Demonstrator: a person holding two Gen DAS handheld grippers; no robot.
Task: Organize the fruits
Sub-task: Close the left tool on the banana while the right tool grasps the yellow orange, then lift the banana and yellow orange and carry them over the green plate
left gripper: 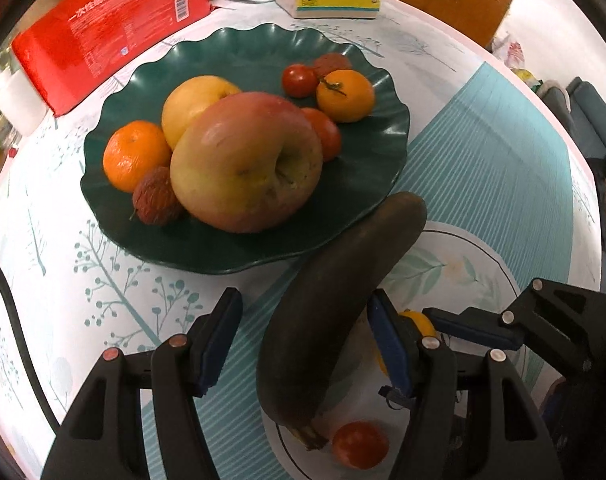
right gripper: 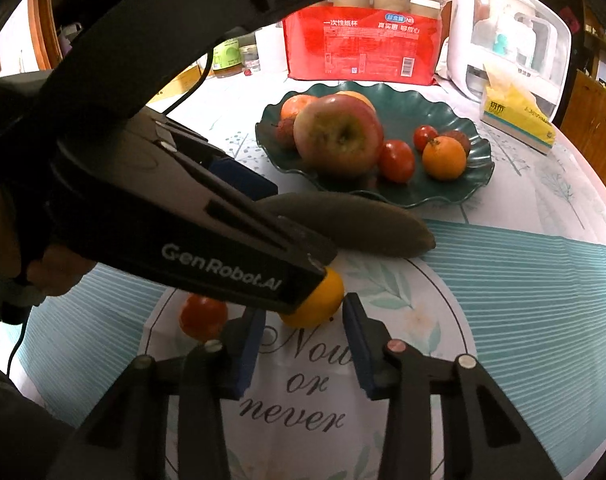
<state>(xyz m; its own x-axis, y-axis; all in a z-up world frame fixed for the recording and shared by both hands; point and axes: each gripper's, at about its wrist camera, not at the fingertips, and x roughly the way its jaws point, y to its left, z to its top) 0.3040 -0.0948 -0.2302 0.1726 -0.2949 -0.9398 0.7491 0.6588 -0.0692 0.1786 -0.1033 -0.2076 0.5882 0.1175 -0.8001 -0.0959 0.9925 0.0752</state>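
Green plate holds big apple, oranges, tomatoes, lychees. My left gripper straddles blackened banana on the table, pads not gripping. My right gripper sits half-open, empty, near small orange.

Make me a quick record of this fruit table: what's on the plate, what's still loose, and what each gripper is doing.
plate: green scalloped plate, on the tablecloth
on plate: large apple, yellow apple, oranges, tomatoes, lychees
loose on table: dark banana, small orange, tomato
left gripper: open, fingers either side of the dark banana
right gripper: open, small orange at its fingertips
behind plate: red pack, tissue box
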